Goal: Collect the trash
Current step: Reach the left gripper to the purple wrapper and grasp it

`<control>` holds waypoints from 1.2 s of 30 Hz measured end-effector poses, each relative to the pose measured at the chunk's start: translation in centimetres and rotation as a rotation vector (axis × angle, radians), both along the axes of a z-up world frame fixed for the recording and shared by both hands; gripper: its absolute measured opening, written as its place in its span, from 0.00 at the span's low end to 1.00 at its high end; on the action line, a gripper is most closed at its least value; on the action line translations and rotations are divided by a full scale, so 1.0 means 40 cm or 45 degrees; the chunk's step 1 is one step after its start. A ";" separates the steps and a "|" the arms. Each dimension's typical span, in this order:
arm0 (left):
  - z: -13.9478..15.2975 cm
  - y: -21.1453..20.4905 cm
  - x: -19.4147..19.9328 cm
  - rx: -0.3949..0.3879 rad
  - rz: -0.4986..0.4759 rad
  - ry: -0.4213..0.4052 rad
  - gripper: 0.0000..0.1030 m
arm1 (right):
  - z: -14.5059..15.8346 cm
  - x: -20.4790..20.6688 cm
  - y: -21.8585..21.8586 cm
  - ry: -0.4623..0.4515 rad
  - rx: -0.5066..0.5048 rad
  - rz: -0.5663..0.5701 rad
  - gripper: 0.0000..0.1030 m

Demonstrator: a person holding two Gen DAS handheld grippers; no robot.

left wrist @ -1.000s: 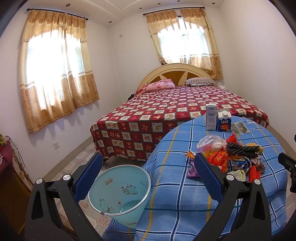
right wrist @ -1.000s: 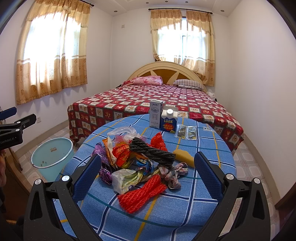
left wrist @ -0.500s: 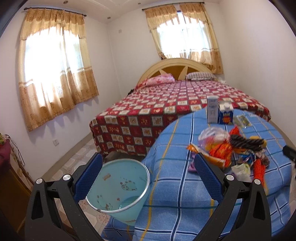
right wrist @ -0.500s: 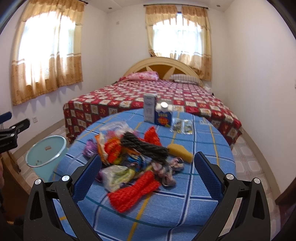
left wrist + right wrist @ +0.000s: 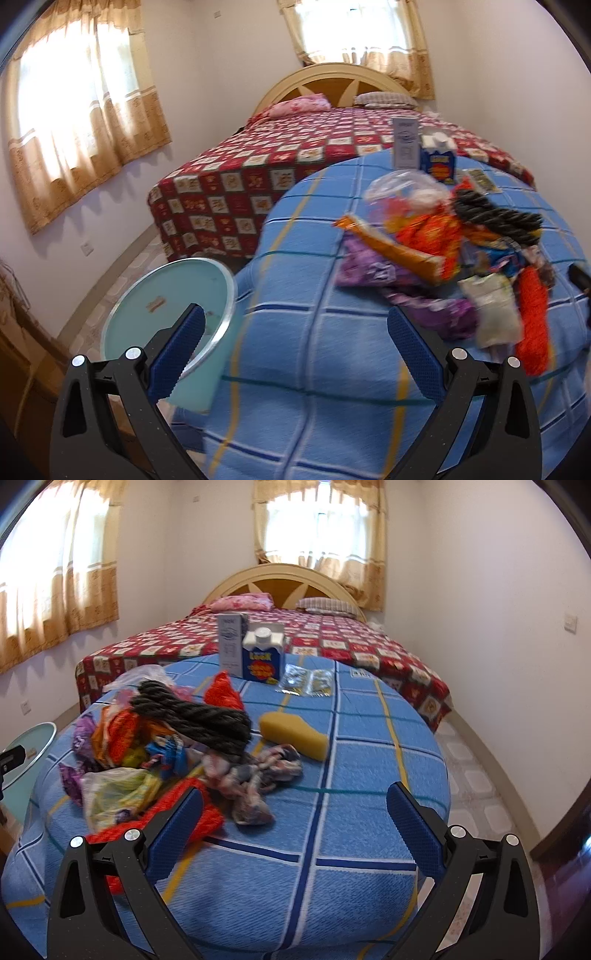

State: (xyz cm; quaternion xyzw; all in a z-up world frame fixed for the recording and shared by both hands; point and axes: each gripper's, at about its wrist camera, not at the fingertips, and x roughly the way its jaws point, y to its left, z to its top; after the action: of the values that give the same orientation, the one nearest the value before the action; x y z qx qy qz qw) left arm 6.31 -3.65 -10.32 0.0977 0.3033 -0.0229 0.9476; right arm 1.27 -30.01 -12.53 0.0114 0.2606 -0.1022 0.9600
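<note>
A heap of trash (image 5: 155, 753) lies on the round table with the blue checked cloth (image 5: 351, 775): wrappers, a dark rope (image 5: 199, 716), red netting (image 5: 177, 819) and a clear bag. The left wrist view has the same heap (image 5: 454, 251) at the right. A pale blue bin (image 5: 166, 306) stands on the floor left of the table, also seen as the bin (image 5: 29, 753) in the right wrist view. My left gripper (image 5: 295, 354) is open above the table's left edge, holding nothing. My right gripper (image 5: 295, 830) is open over the table's near side, just right of the heap.
A yellow sponge (image 5: 295, 734), a blue carton (image 5: 264, 657), a tall white box (image 5: 231, 646) and two sachets (image 5: 306, 681) sit further back on the table. A bed with a red quilt (image 5: 332, 642) lies behind. Tiled floor (image 5: 476, 786) shows at the right.
Both grippers have moved forward and lower toward the table. The heap looms larger in each view, and the bin has slid down to the left in the left wrist view.
</note>
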 end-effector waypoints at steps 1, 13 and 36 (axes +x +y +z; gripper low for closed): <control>0.000 -0.016 0.003 -0.004 -0.009 0.003 0.94 | -0.003 0.002 -0.006 -0.003 0.005 -0.007 0.95; -0.039 -0.023 0.092 0.046 0.079 0.068 0.94 | -0.027 0.004 -0.069 -0.020 0.062 -0.049 0.95; -0.069 -0.026 0.082 0.144 0.043 0.105 0.94 | -0.059 0.014 -0.044 0.016 0.056 0.002 0.95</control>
State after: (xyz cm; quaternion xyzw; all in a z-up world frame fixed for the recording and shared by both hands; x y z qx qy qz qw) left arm 9.58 -4.68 -13.08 0.1450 0.3446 0.0062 0.9275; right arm 1.83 -31.76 -14.91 0.0318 0.2687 -0.0955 0.9579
